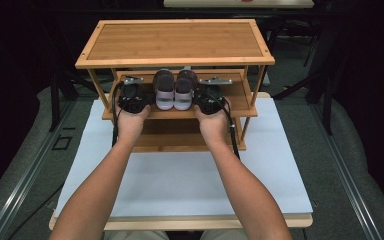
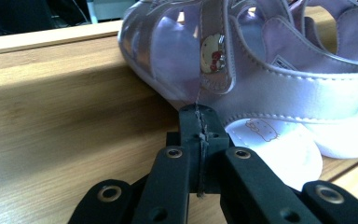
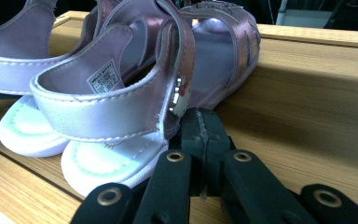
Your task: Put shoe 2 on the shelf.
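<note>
From the near edge of the white table point(image 1: 180, 185), two bare forearms reach forward to a bamboo shoe rack point(image 1: 175, 42) that stands at the table's far edge. Each hand grasps a black gripper at the front edge of the rack's middle shelf point(image 1: 240, 97). The left gripper point(image 1: 132, 102) sits toward the shelf's left end, the right gripper point(image 1: 209, 104) toward its right end, and between them, near the middle of that front edge, stands a pair of small pink sandals, heels toward the person and toes toward the back.

In the left gripper view, the two black jaws are pressed flat together with nothing caught between them, and their tip sits right at the outer side of the left sandal point(image 2: 261, 79), just below its strap with the little cartoon badge; whether it truly touches I cannot tell. The right gripper view mirrors this: jaws closed tight on themselves, empty, their tip just beside the heel strap of the right sandal point(image 3: 121, 107), which stands close against its partner. Both soles rest flat on the wood.

Farther off, the rack's top shelf lies bare above the sandals, and a cable trails from each gripper down toward the table.
</note>
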Tool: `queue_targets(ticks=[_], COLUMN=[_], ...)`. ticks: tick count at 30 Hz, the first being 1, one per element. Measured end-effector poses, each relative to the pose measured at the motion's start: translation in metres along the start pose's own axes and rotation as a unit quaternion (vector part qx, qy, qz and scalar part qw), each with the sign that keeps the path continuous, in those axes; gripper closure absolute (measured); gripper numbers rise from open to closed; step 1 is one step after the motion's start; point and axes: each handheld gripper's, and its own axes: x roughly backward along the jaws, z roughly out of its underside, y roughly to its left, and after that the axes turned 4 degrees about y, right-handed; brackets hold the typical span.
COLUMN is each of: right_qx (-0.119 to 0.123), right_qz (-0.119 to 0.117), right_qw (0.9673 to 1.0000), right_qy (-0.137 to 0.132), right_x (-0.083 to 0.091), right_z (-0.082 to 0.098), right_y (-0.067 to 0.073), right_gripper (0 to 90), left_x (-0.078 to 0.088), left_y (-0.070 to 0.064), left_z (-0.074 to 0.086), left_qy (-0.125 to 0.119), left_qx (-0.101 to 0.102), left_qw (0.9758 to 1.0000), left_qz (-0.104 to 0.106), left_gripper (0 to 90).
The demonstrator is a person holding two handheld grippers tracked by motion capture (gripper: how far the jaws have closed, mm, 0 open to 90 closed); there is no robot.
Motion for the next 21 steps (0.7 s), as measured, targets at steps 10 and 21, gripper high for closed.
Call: queue_targets(ticks=[10, 21], right_qx=[0.011, 0.013], right_qz=[-0.014, -0.014], right_qw=[0.9998, 0.9998], right_qy=[0.004, 0.008], right_x=[-0.0016, -0.0009], right_z=[-0.0021, -0.0035], right_y=[-0.0023, -0.0035], right_gripper=[90.0, 90.0], left_x=[-0.0011, 0.0004], left_y=[0.0043, 0.0025], left_z=[0.0006, 0.0011], left_qy=[-0.008, -0.005], left_qx=[0.021, 0.009], left_qw=[0.9996, 0.9999], left_qz=[0.017, -0.003], left_gripper=[90.0, 90.0])
